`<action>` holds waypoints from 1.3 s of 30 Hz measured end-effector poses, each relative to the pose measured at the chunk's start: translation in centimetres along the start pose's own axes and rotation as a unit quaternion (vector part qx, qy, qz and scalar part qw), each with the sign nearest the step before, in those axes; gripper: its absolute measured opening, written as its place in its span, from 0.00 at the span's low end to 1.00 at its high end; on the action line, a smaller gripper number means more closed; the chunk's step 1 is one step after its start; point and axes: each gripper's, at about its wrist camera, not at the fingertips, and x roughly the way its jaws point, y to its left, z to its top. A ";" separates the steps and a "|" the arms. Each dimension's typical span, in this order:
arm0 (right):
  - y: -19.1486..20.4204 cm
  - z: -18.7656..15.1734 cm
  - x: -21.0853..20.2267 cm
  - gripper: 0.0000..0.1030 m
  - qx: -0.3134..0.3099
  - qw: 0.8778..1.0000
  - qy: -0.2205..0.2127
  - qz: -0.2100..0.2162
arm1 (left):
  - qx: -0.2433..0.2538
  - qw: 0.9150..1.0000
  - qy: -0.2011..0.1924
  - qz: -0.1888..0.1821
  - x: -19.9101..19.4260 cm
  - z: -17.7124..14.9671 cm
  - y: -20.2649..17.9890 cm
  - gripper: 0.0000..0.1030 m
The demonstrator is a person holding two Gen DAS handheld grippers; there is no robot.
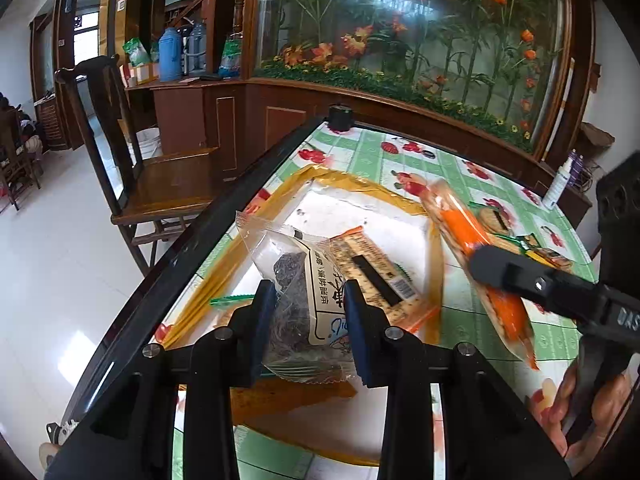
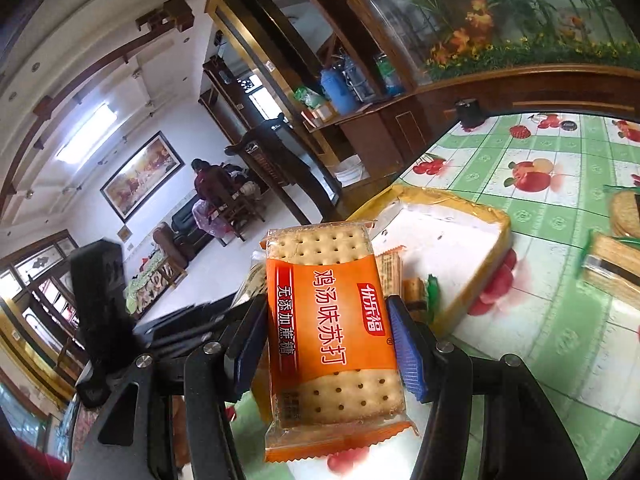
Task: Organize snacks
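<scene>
My left gripper (image 1: 310, 312) is shut on a clear packet of dark dried snack with a white label (image 1: 298, 280), held over a shallow white box with yellow-taped edges (image 1: 352, 184). A cracker packet with a barcode (image 1: 380, 268) lies in the box. My right gripper (image 2: 324, 336) is shut on an orange soda-cracker packet (image 2: 332, 336), held above the box's right side (image 2: 460, 232). In the left wrist view the right gripper (image 1: 504, 268) and its orange packet (image 1: 472, 232) show at right.
The table has a green fruit-print cloth (image 1: 452, 168) and a dark front edge. More cracker packets (image 2: 616, 256) lie on the cloth right of the box. A wooden chair (image 1: 160, 184) stands left of the table. A white spray bottle (image 1: 560, 180) stands at the far right.
</scene>
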 end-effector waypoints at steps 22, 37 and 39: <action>-3.5 2.4 7.9 0.47 0.015 0.997 0.036 -0.073 | 0.017 0.999 0.006 0.031 1.7 0.1 0.7 0.31; -3.7 1.7 3.6 0.50 0.027 0.997 0.002 -0.067 | 0.053 0.994 -0.010 0.100 1.1 0.2 -1.0 0.80; -3.9 1.5 2.5 0.50 0.032 0.997 -0.004 -0.067 | 0.060 0.992 -0.014 0.107 0.8 0.3 -1.4 0.80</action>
